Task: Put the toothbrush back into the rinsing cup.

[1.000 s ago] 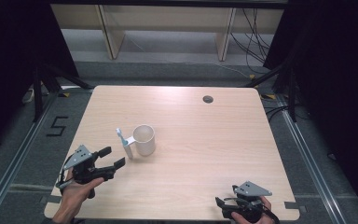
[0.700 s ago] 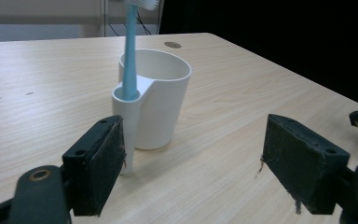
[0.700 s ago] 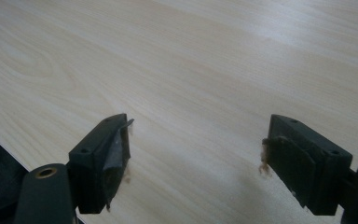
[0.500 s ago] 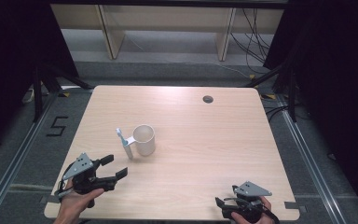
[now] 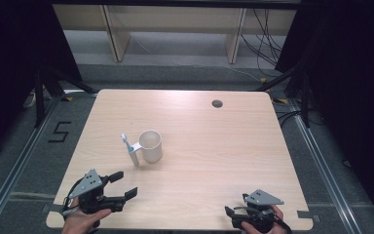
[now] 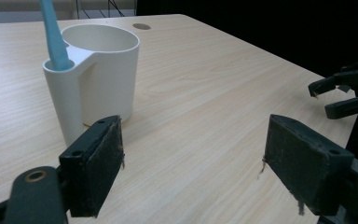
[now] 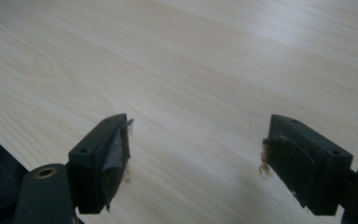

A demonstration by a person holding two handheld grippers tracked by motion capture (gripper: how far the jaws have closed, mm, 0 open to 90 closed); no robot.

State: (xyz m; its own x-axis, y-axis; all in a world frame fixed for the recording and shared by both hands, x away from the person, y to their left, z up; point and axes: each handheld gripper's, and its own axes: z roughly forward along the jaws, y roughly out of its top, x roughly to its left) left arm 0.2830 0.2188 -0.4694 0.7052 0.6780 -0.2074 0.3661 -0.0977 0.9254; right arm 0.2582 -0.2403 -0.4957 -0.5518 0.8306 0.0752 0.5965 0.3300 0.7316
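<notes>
A white mug [image 5: 151,145] stands on the wooden table [image 5: 224,146], left of centre. A light blue toothbrush [image 5: 128,147] stands upright in a slot in the mug's handle. In the left gripper view the mug [image 6: 100,70] and toothbrush [image 6: 53,35] rise just beyond the left jaw. My left gripper [image 5: 126,183] is open and empty near the front left edge, a short way in front of the mug; its jaws [image 6: 193,172] stand wide apart. My right gripper [image 5: 231,217] is open near the front right edge, over bare wood [image 7: 196,163]. The right gripper [image 6: 340,91] also shows far off in the left gripper view.
A round cable hole [image 5: 217,103] sits near the table's far edge. Dark floor surrounds the table, with a "5" mark [image 5: 58,131] at the left and metal rails along both sides. Wooden shelf legs [image 5: 233,41] and cables stand behind.
My left gripper has drawn back from the mug toward the near table edge, still open. The right gripper, mug and toothbrush have not moved.
</notes>
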